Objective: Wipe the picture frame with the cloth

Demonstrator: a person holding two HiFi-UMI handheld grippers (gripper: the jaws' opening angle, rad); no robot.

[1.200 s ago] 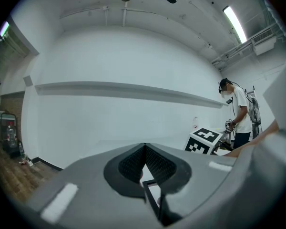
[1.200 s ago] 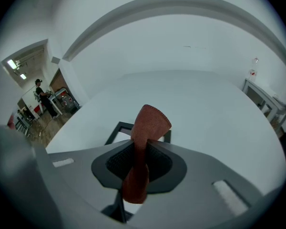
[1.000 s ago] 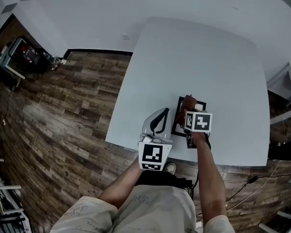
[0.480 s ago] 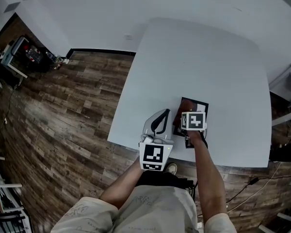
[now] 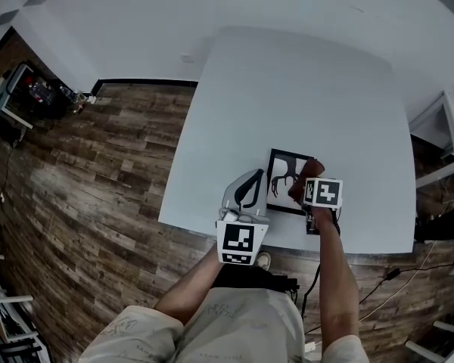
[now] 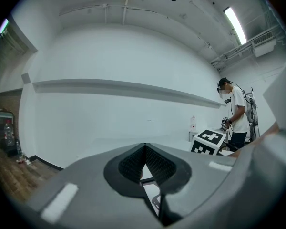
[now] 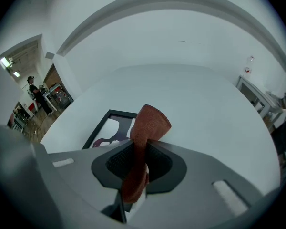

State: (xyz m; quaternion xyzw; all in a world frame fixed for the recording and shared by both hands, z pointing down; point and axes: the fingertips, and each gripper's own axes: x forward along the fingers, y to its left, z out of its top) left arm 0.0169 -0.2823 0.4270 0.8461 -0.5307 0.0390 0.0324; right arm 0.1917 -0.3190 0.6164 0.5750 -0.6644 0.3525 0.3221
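Note:
The black picture frame (image 5: 281,181) lies flat near the front edge of the white table (image 5: 303,89), showing a dark antler figure on white. My right gripper (image 5: 312,187) is shut on a rust-red cloth (image 5: 310,171), which rests on the frame's right side. In the right gripper view the cloth (image 7: 150,123) sticks up out of the right gripper (image 7: 142,147), with the frame (image 7: 107,125) just to its left. My left gripper (image 5: 256,175) is shut on nothing, its tip at the frame's left edge. In its own view the left gripper (image 6: 145,149) hides most of the frame.
The table's front edge runs just below both grippers, with wooden floor (image 5: 98,165) to the left and below. A white shelf unit (image 5: 439,138) stands at the right. A person (image 6: 236,113) stands far off to the right in the left gripper view.
My right gripper has dragged the cloth from the frame's left part to its right side, uncovering the antler picture. The left gripper has stayed put.

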